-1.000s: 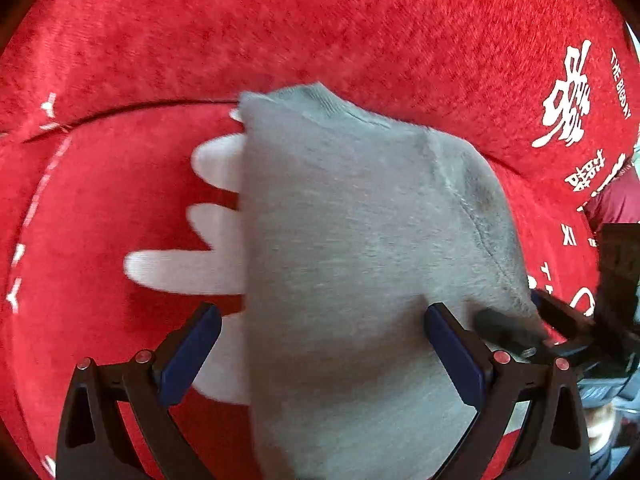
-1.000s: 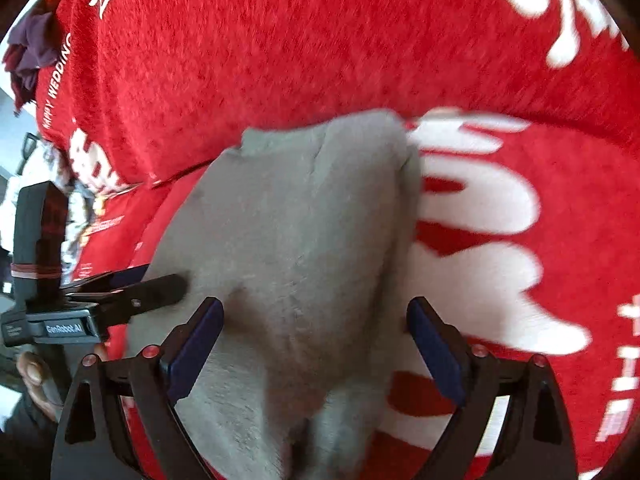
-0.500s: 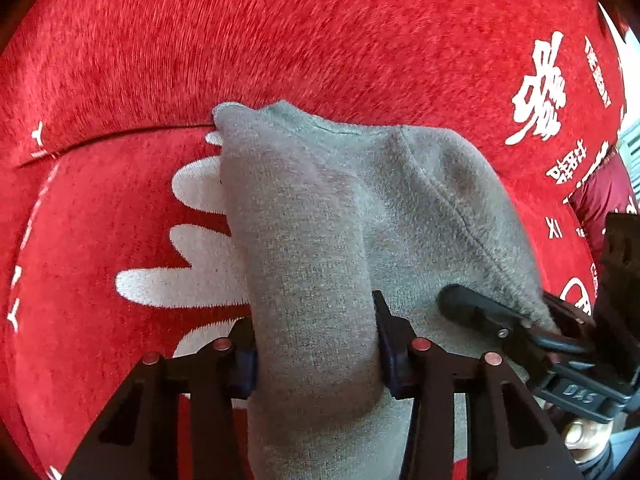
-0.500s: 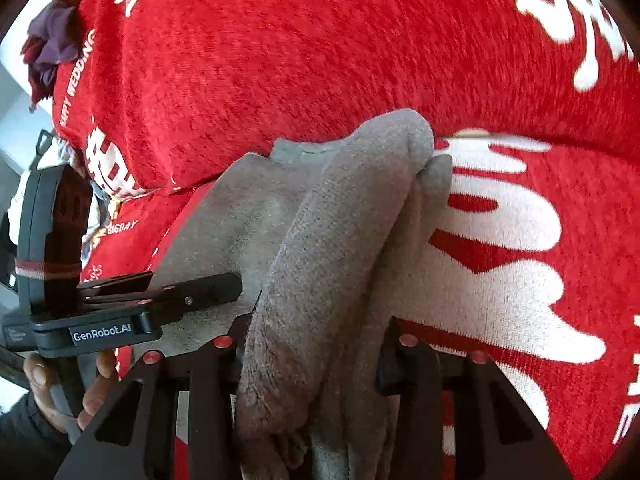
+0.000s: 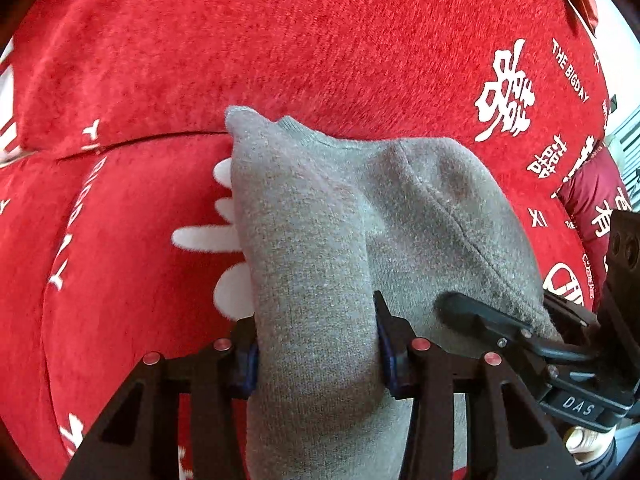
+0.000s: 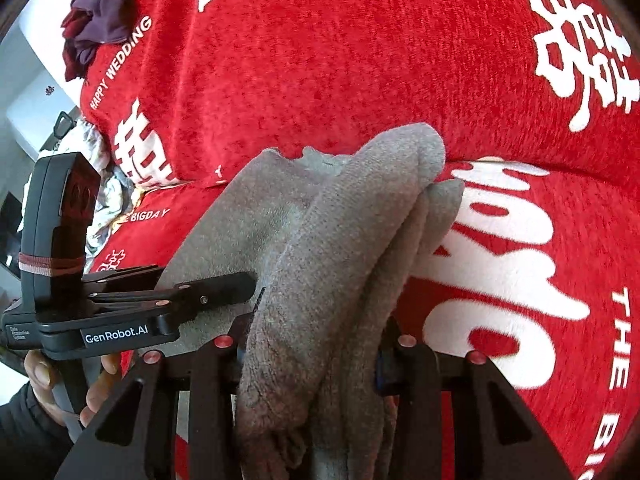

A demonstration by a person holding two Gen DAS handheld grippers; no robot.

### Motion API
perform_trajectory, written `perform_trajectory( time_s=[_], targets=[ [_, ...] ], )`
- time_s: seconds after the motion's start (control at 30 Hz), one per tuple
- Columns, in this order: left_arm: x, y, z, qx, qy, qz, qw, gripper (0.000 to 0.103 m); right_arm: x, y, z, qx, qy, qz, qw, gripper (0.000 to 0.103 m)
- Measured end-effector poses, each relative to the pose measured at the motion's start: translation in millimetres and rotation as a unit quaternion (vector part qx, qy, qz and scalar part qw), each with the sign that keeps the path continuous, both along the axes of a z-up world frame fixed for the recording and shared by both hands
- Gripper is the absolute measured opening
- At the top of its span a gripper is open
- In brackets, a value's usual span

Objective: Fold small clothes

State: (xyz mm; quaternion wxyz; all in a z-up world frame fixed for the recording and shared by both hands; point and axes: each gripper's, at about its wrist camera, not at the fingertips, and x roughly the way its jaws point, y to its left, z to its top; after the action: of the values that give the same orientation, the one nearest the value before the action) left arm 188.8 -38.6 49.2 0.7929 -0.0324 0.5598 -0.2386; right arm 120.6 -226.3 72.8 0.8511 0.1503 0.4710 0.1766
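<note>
Grey knit: a small grey garment [image 5: 320, 248] lies bunched on a red cover [image 5: 280, 40] with white lettering, its near end gathered up and its far end resting against the seam of the red cushions.
My left jaws: my left gripper [image 5: 316, 352] has just closed partway and now pinches a thick fold of the garment between its blue pads.
My right jaws: my right gripper [image 6: 312, 354] has just closed too, clamped on a doubled-over roll of the same garment, with several layers stacked between the pads.
Spacing: the two grippers sit just beside each other on the near edge of the cloth; each shows in the other's view.
My hand: my left hand [image 6: 96, 384] wraps the handle of the left gripper.
Far corner: a dark purple bundle of cloth [image 6: 94, 16] sits at the top of the red cover.
</note>
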Motion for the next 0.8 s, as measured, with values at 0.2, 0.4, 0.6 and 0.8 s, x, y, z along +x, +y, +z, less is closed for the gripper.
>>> perform_trajectory(
  time_s=[0.2, 0.4, 0.6, 0.8],
  targets=[
    [-38, 27, 14, 0.009, -0.019, 0.0, 0.9998, 0.046, -35, 24, 13, 0.003, -0.006, 0.006, 1.0, 0.043],
    [-82, 57, 14, 0.017, -0.024, 0.011, 0.9995, 0.046, -81, 56, 14, 0.003, -0.006, 0.014, 1.0, 0.043],
    [-115, 69, -6, 0.041, -0.039, 0.008, 0.9984, 0.046, -116, 78, -3, -0.017, -0.006, 0.024, 1.0, 0.043],
    [-125, 82, -37, 0.029, -0.037, 0.027, 0.9985, 0.054, -131, 81, -39, -0.032, 0.0, 0.016, 0.999, 0.045]
  ],
)
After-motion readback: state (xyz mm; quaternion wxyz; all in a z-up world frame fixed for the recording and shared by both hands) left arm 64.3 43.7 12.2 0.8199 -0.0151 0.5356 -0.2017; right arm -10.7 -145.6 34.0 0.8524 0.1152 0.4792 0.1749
